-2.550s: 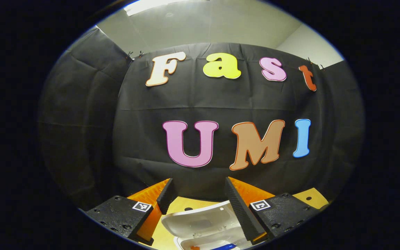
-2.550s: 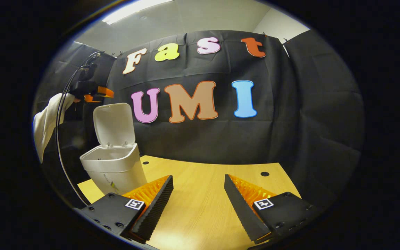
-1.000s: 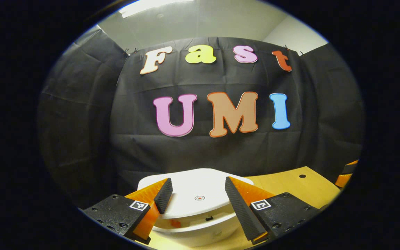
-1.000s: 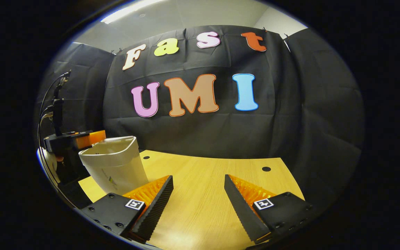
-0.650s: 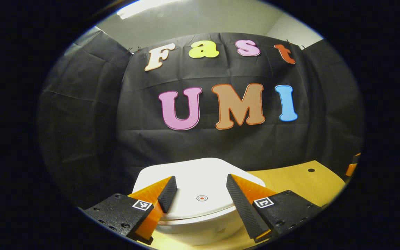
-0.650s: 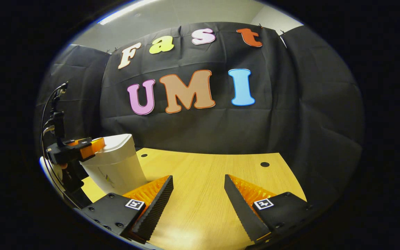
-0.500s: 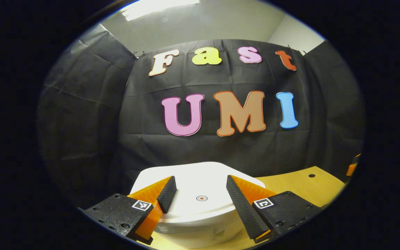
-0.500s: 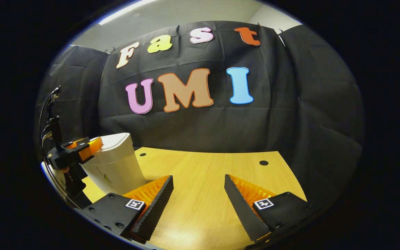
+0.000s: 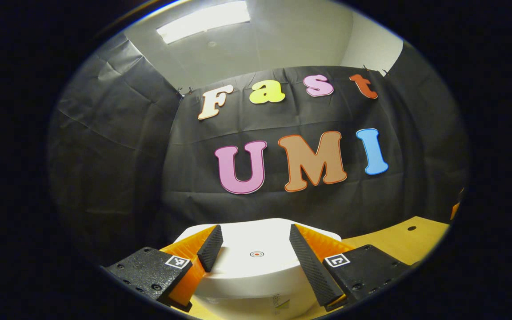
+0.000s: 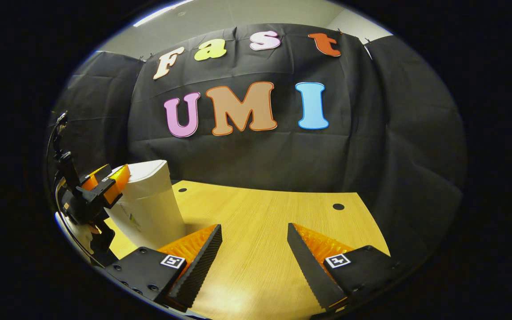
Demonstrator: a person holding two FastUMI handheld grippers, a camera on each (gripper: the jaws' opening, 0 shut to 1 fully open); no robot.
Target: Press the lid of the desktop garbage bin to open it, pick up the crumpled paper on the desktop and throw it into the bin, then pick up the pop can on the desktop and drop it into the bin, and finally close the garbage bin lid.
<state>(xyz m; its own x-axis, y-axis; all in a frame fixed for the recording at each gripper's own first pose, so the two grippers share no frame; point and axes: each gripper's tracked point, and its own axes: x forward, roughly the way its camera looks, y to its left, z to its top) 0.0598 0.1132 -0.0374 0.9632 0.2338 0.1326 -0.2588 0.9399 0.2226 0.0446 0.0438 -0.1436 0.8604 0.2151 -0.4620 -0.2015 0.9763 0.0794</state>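
The white desktop bin (image 10: 151, 206) stands at the table's left side with its lid (image 9: 256, 255) down flat. A small red dot marks the lid's middle. My left gripper (image 9: 254, 229) hovers low over the lid, open, one finger on each side of the dot and nothing held. From the right gripper view, the left gripper (image 10: 116, 178) sits at the bin's top left edge; whether it touches the lid I cannot tell. My right gripper (image 10: 254, 227) is open over bare wood, to the right of the bin.
The light wooden table (image 10: 265, 209) has two small round holes (image 10: 338, 206) near its far edge. Black cloth walls close in behind and on both sides. A cable (image 10: 54, 133) rises behind the left gripper.
The bin's lid, standing open 2.5 s ago, has come down shut under my left gripper. In the last half second the left gripper tilted slightly upward. My right gripper barely moved.
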